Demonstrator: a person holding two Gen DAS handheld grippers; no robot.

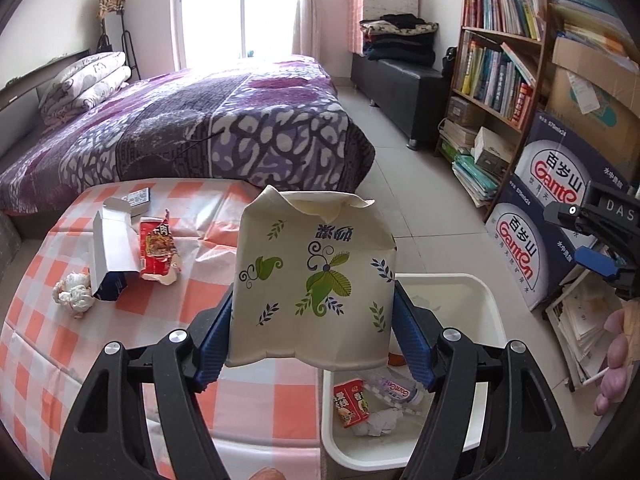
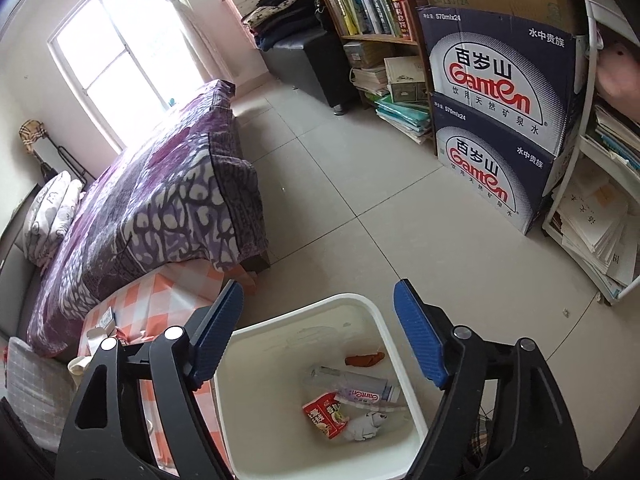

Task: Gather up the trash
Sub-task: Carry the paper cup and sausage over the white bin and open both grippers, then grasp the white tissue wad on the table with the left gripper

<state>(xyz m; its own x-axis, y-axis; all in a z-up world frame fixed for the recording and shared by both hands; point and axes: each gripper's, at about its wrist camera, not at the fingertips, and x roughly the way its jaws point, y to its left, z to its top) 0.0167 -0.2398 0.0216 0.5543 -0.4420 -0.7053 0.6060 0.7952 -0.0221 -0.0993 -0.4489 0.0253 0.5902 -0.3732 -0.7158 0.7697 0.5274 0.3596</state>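
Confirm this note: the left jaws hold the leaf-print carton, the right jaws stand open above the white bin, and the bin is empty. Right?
Not quite. The bin is not empty: the right wrist view shows a bottle, a red carton and crumpled paper inside. The leaf-print carton and the open right jaws are as stated.

Between the blue pads of the black left gripper sits a cream carton printed with green and navy leaves. Left of it, the tablecloth is orange-and-white check, with a red wrapper and a white paper wad. Below the right gripper, also black with blue pads, a white bin holds a red packet. Beyond lies a purple-and-white bedspread.
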